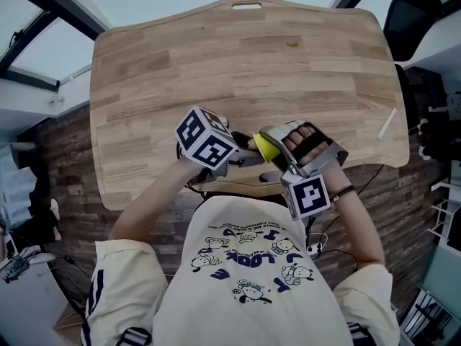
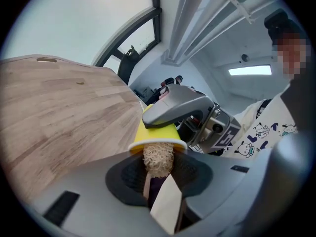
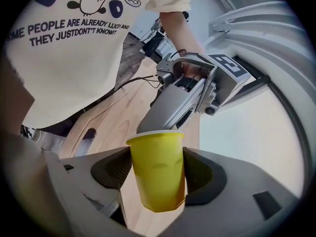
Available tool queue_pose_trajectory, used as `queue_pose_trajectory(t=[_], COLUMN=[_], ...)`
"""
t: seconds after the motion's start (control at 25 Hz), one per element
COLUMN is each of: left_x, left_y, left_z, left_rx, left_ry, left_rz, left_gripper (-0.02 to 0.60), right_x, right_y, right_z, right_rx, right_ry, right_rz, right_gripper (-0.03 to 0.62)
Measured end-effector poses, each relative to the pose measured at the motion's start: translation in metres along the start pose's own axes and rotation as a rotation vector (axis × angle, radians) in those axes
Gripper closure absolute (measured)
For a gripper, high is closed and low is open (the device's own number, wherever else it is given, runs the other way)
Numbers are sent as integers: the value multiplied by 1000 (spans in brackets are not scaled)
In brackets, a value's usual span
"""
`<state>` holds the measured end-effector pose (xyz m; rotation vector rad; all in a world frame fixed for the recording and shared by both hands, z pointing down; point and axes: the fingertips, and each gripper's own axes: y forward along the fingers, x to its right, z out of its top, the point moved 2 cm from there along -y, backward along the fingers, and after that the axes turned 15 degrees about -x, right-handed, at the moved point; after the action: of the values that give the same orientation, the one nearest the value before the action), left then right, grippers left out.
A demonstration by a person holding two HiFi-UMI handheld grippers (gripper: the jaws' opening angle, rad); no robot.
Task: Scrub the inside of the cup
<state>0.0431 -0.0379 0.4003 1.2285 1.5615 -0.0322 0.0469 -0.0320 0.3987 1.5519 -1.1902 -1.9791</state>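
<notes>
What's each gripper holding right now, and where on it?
Right gripper grips the yellow cup by its side wall, mid-body. Left gripper holds the scrubber by its pale handle.

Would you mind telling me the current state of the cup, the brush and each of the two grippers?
yellow cup, held in the air, tipped sideways.
brush, fibrous head at the yellow cup's mouth, apparently partly inside.
left gripper, shut on the brush's wooden handle.
right gripper, shut on the yellow cup's sides.
</notes>
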Motion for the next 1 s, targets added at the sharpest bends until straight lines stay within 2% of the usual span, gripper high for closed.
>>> queue_pose_trajectory(t=[0.52,0.68,1.0], left_x=[-4,-5,-6], left_y=[5,5,9], left_z=[-1,0,-2], left_rx=[-90,-125,-232], left_ry=[146,198,344], left_rz=[227,288,413], left_gripper=[446,446,446], right_x=[-6,-3,-4], right_y=[8,9,12], right_z=[1,0,-1], right_rx=[41,76,140], right_ry=[133,220,391], right_rz=[116,167,336], right_gripper=[279,279,279])
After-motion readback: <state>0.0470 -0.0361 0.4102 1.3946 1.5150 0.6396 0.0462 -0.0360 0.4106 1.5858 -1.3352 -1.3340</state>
